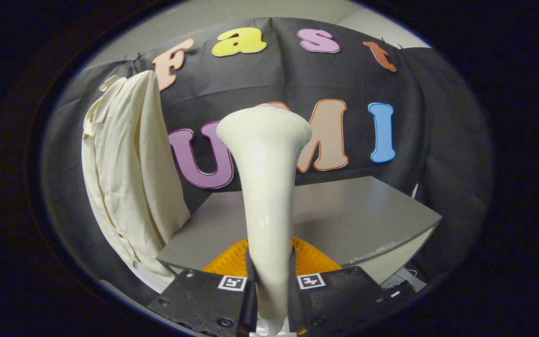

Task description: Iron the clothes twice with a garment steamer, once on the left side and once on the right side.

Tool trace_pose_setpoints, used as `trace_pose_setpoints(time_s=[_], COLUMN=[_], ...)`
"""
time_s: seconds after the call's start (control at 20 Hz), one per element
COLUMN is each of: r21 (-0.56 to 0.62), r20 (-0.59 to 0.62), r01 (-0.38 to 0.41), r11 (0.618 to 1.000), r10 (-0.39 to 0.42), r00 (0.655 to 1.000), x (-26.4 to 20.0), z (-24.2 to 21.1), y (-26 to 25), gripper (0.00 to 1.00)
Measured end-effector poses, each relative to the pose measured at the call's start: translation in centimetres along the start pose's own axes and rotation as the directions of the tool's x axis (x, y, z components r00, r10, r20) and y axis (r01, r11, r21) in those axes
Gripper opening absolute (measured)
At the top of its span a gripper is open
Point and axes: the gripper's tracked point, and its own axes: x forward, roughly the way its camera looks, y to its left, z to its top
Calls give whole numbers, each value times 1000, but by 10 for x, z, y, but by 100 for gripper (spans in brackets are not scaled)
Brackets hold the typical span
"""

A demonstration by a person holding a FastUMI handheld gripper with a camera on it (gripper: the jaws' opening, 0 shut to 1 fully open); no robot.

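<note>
Holding the garment steamer [268, 196] upright, our gripper [269, 299] fingers clamp its neck.
We judge a slip likely if the smooth handle twists before reaching the shirt [124, 173].

A recording booth: black cloth wall [438, 140] behind a plain grey table [344, 210].

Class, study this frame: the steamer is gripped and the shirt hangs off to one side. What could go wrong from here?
1. The jaws of the gripper clamp only the narrow handle of the steamer; its wide head might tilt or slip.
2. The shirt hangs loosely on the booth's wall, so it may bunch when pressed.
</note>
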Motion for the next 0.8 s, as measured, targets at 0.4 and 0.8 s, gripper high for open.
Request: trace_pose_setpoints(time_s=[0.4, 0.8], r21=[-1, 3], r20=[8, -106], r01=[-20, -16], r11=[1000, 1000], r10=[20, 16], r00=[1000, 994], x=[28, 72], z=[26, 10], y=[-4, -9], gripper=[25, 27])
